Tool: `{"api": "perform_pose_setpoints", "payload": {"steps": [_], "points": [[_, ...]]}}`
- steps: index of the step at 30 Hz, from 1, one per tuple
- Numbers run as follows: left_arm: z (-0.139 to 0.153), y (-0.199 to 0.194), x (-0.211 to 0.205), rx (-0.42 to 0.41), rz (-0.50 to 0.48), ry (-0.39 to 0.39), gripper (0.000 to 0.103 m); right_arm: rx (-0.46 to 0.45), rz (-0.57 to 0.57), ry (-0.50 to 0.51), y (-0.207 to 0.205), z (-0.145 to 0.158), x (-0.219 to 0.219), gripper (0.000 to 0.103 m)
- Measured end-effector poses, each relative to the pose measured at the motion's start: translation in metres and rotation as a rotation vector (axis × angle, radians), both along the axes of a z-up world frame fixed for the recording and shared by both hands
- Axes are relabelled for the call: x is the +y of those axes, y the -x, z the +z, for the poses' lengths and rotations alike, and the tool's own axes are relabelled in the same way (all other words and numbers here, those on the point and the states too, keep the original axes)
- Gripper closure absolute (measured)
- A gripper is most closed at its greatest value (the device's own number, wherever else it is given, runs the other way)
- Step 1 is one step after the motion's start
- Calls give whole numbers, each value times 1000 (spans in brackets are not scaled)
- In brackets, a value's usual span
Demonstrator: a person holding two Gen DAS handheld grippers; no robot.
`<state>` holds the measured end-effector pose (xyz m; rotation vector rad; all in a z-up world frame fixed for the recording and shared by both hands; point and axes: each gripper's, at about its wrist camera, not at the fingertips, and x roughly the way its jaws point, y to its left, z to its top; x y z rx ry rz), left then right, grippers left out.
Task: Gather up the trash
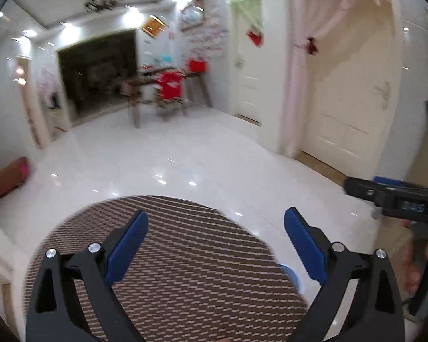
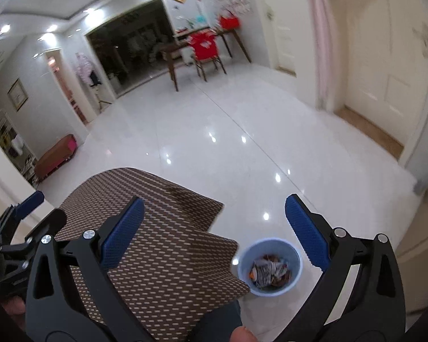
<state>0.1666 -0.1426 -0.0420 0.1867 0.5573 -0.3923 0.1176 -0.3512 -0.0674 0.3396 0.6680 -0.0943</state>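
A pale blue bin [image 2: 269,266] stands on the white floor beside a table covered in a brown woven cloth [image 2: 157,245]. Crumpled wrappers and paper [image 2: 269,270] lie inside the bin. My right gripper [image 2: 214,222] is open and empty, above the table edge and the bin. My left gripper [image 1: 215,235] is open and empty over the round cloth-covered table top [image 1: 185,256]; only a sliver of the bin [image 1: 292,278] shows past the table edge. The right gripper's body [image 1: 396,196] shows at the right of the left wrist view, and the left gripper [image 2: 17,213] at the left of the right wrist view.
A glossy white tiled floor [image 2: 228,142] stretches ahead. A wooden dining table with a red-covered chair [image 2: 205,48] stands far off. Cream doors [image 2: 385,71] and a pink curtain [image 2: 322,42] are on the right. A brown bench [image 2: 57,154] sits at the left wall.
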Motion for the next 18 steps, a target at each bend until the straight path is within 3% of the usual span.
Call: {"api": "perform_pose_setpoints", "payload": {"steps": [11,18], "points": [[59,50,79,-153,218,65,5,-177,68,157,37,81,97,6],[87,83,102,-216,296,101,5,-241,67,245,57,102,122,6]]}}
